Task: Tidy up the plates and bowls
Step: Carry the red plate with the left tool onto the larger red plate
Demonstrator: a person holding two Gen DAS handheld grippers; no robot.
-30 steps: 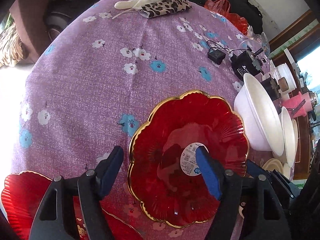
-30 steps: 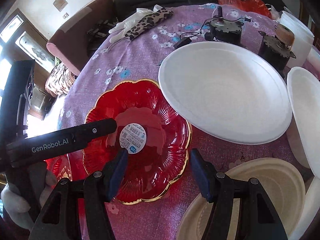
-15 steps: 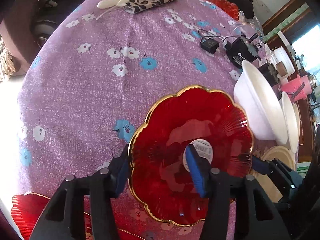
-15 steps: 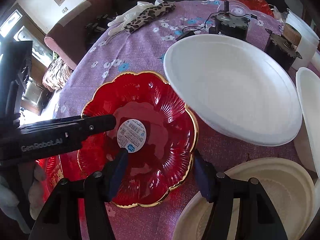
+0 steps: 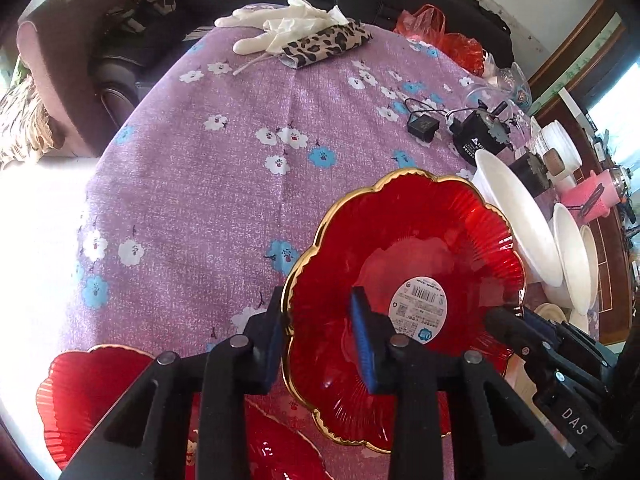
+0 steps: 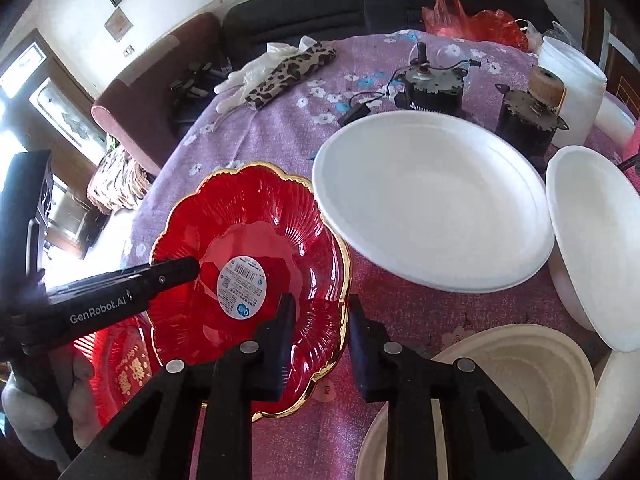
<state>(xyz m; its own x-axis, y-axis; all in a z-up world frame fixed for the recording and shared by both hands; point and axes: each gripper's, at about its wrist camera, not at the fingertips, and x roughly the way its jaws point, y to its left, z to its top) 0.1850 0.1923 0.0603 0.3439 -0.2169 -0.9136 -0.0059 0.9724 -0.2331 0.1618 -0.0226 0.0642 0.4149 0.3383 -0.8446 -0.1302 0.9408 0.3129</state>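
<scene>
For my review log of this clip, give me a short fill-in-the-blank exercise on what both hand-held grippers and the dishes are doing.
1. Both hand-held grippers grip the rim of the ____ scalloped plate.
2. That plate's rim is trimmed in ____.
3. At the plate's centre is a round white ____.
4. Beside it, at its right in the right wrist view, sits a large ____ plate.

Missing words: red; gold; sticker; white

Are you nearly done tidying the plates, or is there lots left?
Lots left. Done: a few white bowls already sit nested at the table's far side. In hand: both grippers are closing on the red flower plate, the left gripper on one rim, the right gripper on the opposite rim. Left: the big white plate, the cream bowl and more red plates lie apart.
</scene>
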